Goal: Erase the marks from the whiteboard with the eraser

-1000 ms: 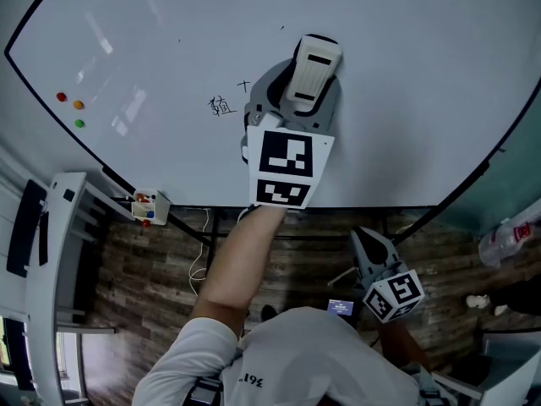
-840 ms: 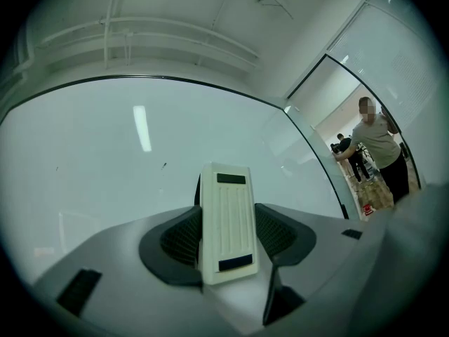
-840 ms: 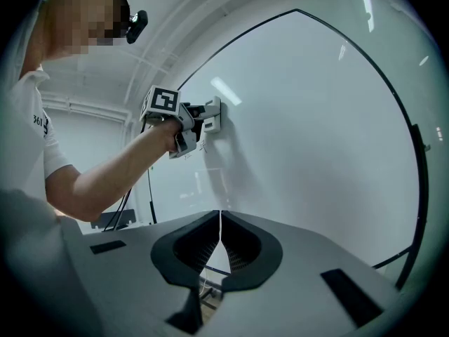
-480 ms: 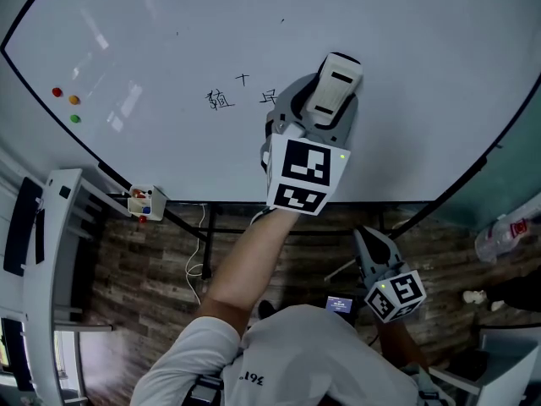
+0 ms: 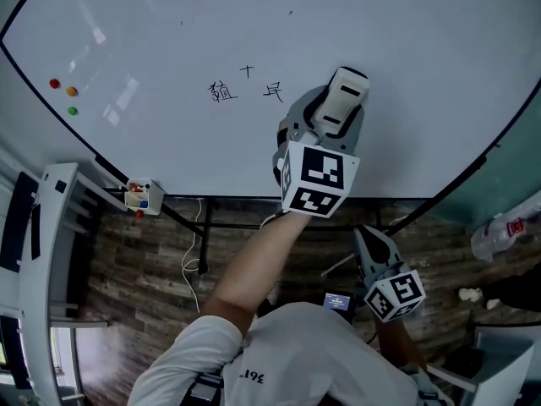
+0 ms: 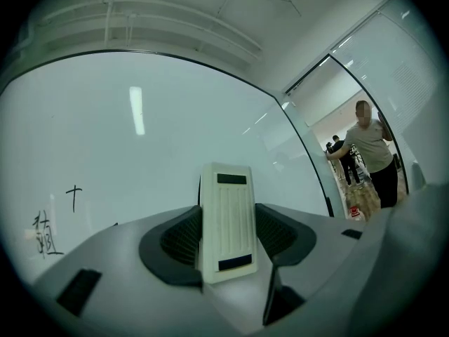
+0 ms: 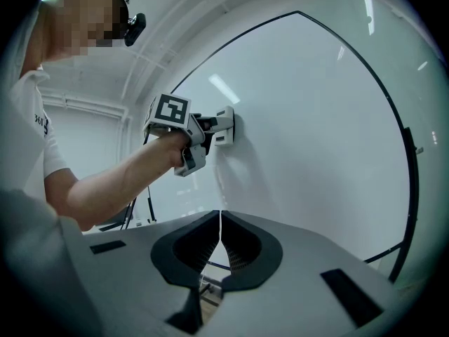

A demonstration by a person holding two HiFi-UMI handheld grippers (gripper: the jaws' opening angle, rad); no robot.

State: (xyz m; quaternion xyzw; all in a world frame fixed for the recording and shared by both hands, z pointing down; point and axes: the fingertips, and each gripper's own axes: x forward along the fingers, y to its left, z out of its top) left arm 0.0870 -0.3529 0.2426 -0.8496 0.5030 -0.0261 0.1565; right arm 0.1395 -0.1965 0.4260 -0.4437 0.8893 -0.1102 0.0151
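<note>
Whiteboard (image 5: 423, 74) with eraser (image 5: 345, 98) pressed to it, right of the marks (image 5: 224, 91).
Board is seen above a wood-plank floor (image 5: 152, 294); three coloured magnets (image 5: 63, 91) are stuck at its left. Left arm is stretched forward, with the left gripper (image 6: 226, 239) clamped on the eraser. Right gripper (image 7: 220, 241) is held low, away from the board, jaws pressed together and empty. Small box (image 5: 139, 197) at the board's lower edge holds red and blue items.

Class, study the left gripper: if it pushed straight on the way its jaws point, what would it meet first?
The whiteboard. The left gripper is shut on the eraser, whose far end seems to touch the board's bare surface, to the right of the marks. Actual contact is hard to confirm.
</note>
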